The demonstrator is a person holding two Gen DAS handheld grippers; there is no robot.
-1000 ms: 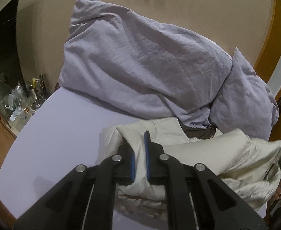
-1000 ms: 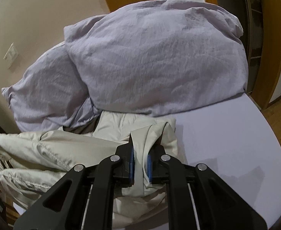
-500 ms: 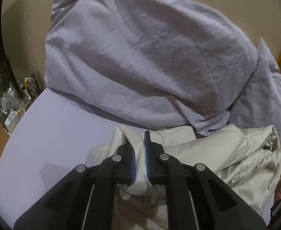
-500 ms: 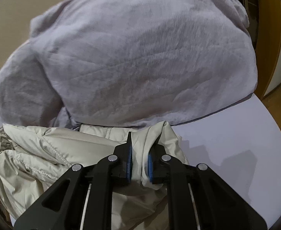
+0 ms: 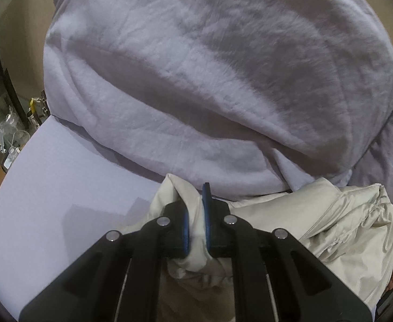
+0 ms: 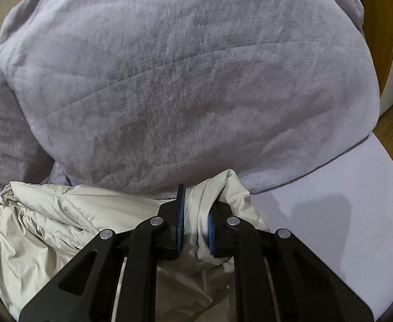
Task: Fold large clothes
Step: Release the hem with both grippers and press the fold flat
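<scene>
Two grippers share one garment here. The left gripper [image 5: 196,222] has its blue-padded jaws pinched narrow on a fold of the pale beige, lightly padded jacket [image 5: 330,222], and the right gripper [image 6: 195,220] is clamped the same way on another fold of the jacket [image 6: 48,222]. Neither gripper is empty; cloth fills the slit between each pair of pads.

That beige jacket lies bunched on the lilac-sheeted bed [image 5: 62,201], its far edge touching the foot of a large rumpled lilac duvet [image 5: 210,80] heaped against the wall. In the left wrist view the bulk of the garment runs off to the right of the gripper; in the right wrist view it runs off to the left. So the jacket's long axis lies across the space between the two hands, with each gripper at one end of it and the loose, crumpled middle hanging between them.

Bare sheet shows on the outer side of each gripper, left of the left one and right of the right one [image 6: 330,201]. My reading is that the coming move depends on this: the duvet blocks the way straight ahead, so any spreading or laying flat has to go sideways or back toward the person, keeping the held edge taut between the hands.

Some clutter of clear glassware [image 5: 11,136] stands beyond the bed's left edge, well apart from the work.
</scene>
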